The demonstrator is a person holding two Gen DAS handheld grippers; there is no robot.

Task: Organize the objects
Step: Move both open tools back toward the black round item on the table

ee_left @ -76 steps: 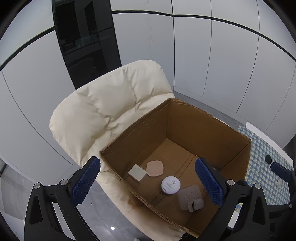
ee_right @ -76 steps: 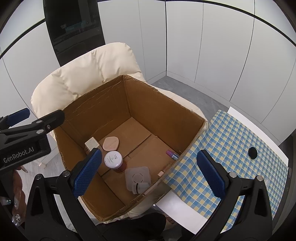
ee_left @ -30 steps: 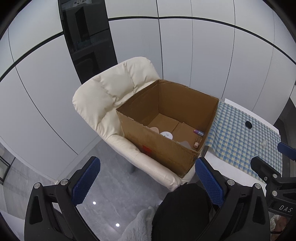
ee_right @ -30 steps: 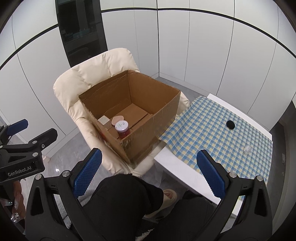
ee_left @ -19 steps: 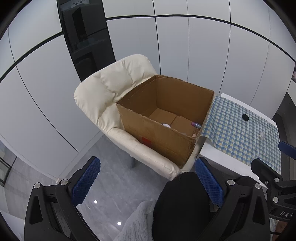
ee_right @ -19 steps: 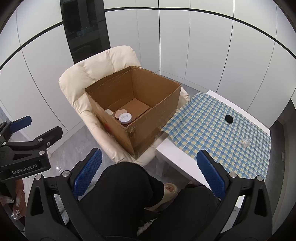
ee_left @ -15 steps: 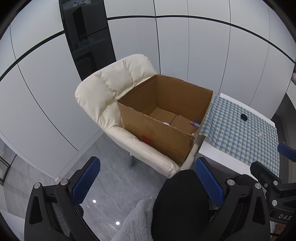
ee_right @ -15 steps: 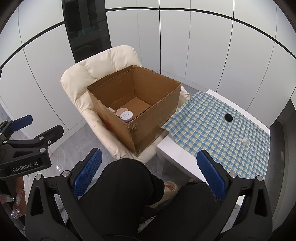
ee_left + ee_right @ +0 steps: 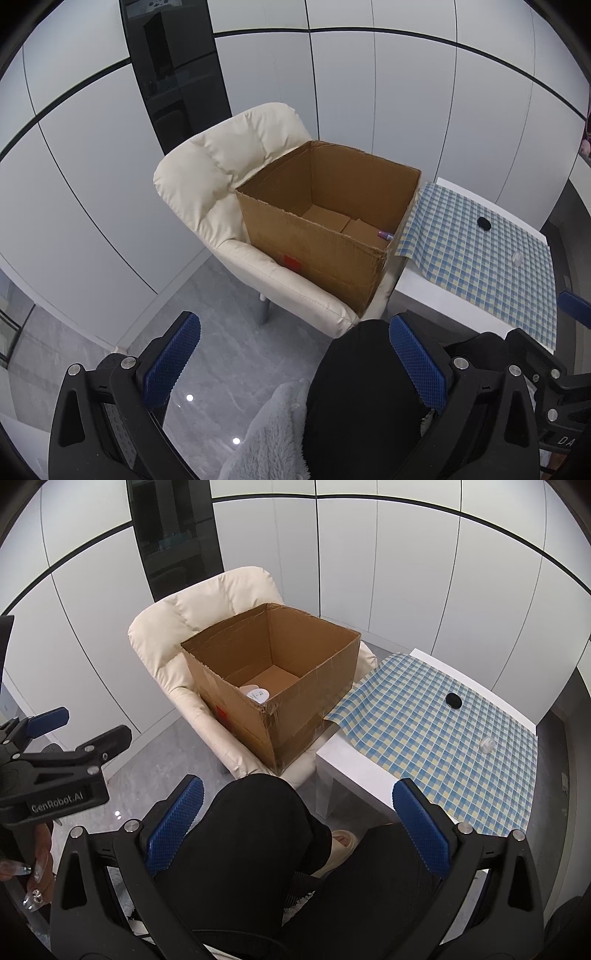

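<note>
Both wrist views high, well back, angled down; share cardboard box (image 9: 325, 229) (image 9: 273, 686), chair (image 9: 221, 173) (image 9: 192, 609).

A cream padded chair (image 9: 221, 177) stands on a glossy grey tiled floor (image 9: 207, 295), its back toward the far wall of white panels (image 9: 406, 92). A dark glass panel (image 9: 173, 70) runs up that wall, far left. To the right of the chair is a white table (image 9: 354, 764) spread with a blue and cream checked cloth (image 9: 436, 731). In the near foreground are a person's black-trousered legs (image 9: 258, 834), a beige shoe (image 9: 341, 840) and grey fleece (image 9: 269, 435).
</note>
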